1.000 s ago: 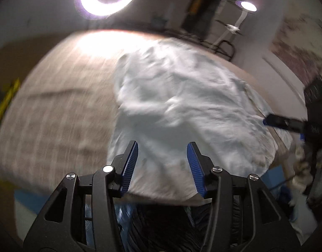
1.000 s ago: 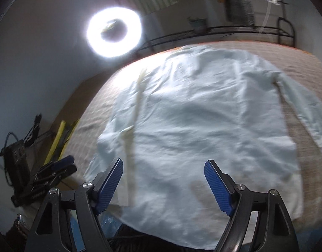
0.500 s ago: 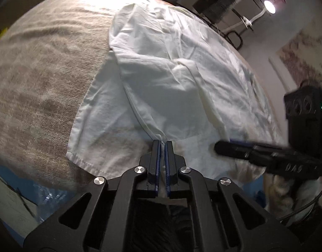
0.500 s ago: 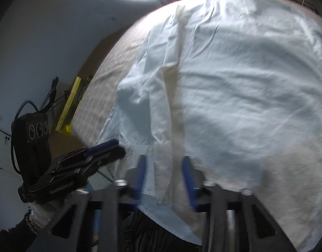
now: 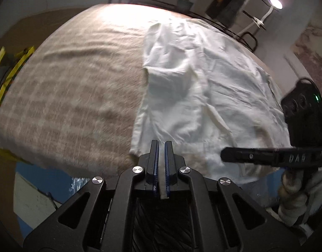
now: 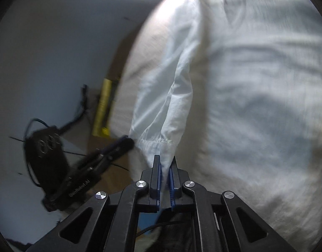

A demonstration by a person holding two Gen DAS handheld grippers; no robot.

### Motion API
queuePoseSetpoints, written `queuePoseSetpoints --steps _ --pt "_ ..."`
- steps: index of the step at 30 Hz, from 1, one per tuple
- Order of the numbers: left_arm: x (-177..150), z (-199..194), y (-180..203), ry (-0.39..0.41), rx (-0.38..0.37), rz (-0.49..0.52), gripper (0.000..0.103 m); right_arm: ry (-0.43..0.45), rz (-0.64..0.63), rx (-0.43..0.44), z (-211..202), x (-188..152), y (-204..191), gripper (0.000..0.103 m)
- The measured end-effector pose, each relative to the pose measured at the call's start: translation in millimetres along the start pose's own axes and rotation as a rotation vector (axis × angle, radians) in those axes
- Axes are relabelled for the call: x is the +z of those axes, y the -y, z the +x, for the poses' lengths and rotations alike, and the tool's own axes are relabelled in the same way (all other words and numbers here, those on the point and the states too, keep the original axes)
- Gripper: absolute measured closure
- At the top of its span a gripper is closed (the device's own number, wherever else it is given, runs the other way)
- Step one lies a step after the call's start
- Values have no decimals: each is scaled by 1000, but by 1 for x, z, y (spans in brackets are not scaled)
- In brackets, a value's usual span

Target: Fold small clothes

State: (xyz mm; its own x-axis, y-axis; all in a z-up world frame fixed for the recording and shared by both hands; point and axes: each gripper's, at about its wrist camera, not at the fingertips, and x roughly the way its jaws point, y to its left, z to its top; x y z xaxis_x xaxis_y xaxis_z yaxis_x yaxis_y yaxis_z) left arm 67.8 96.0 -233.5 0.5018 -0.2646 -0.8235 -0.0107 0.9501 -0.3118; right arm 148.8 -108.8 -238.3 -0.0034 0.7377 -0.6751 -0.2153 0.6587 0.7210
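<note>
Now both tongs (image 5: 161,145) (image 6: 165,163) pinch shirt (image 5: 203,88) near hem.

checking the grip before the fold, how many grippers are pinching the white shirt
2: the left gripper is shut on the white shirt at its near hem; the right gripper is shut on the hem beside it.

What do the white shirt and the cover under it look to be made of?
White shirt: thin woven cloth, probably cotton, matte; it creases finely and drapes limp from the seam.
Cover: thicker, coarser weave, beige with a pale check, matte; slightly fuzzy, with soft ripples. The fibre cannot be told.
</note>
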Motion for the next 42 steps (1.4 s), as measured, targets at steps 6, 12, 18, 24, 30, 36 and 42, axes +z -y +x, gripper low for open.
queuePoseSetpoints --steps 6,12,18,24,30,36,42 --pt "-6 4 -15 36 39 -68 49 2 -91 -154 5 -4 -9 75" --pt "-6 16 -17 35 26 -100 49 87 -191 -224 -27 7 -29 57" --pt "1 25 -9 40 12 -73 88 189 -281 -298 -69 27 -45 52" --pt "4 22 -1 82 -18 -66 102 243 -306 -326 -80 71 -55 51" --pt "4 -4 24 165 -10 16 102 159 -321 -309 -40 128 -74 49" --pt "3 -9 42 185 -18 67 102 -7 -254 -299 23 165 -82 38" --pt "4 -9 54 190 -25 107 102 -110 -271 -382 77 165 -90 39"
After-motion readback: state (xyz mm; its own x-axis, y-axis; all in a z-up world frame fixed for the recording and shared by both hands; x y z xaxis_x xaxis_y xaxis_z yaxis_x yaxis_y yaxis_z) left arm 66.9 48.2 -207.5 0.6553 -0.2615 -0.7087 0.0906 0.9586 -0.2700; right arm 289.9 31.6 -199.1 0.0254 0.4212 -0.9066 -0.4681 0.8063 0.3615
